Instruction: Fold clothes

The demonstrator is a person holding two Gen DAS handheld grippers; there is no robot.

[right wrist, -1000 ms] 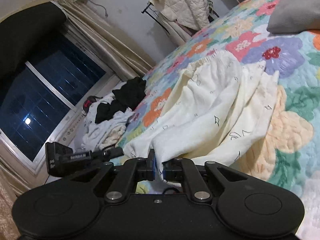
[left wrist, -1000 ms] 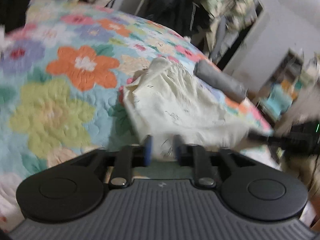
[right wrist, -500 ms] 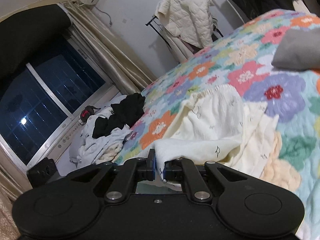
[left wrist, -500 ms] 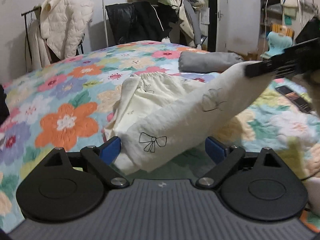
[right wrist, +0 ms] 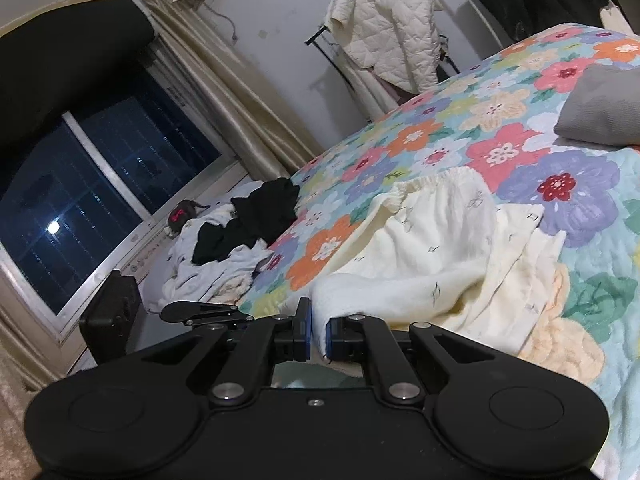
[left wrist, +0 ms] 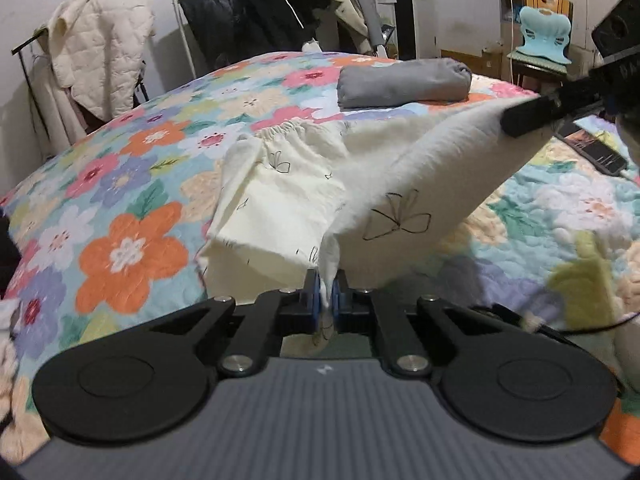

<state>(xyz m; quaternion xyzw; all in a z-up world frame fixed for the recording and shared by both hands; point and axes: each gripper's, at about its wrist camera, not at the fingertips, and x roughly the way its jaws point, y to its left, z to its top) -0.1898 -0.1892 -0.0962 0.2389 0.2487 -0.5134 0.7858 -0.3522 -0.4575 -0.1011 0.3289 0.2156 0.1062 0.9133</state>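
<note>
A cream garment with small bow prints (left wrist: 288, 204) lies on the floral quilt (left wrist: 132, 184), its elastic waistband toward the far side. My left gripper (left wrist: 327, 296) is shut on a fold of its near hem. My right gripper (right wrist: 318, 332) is shut on another edge of the same garment (right wrist: 440, 248) and lifts it; it shows in the left wrist view (left wrist: 532, 116) at the upper right, with cloth stretched between the two grippers.
A folded grey garment (left wrist: 400, 84) lies farther back on the bed. A pile of black and white clothes (right wrist: 236, 236) sits by the window. A cream quilted jacket (left wrist: 96, 60) hangs on a rack. A phone (left wrist: 600, 152) lies at the bed's right.
My left gripper was open around the raised cloth half a second ago and has shut on it. My right gripper keeps its hold and has shifted only slightly.
</note>
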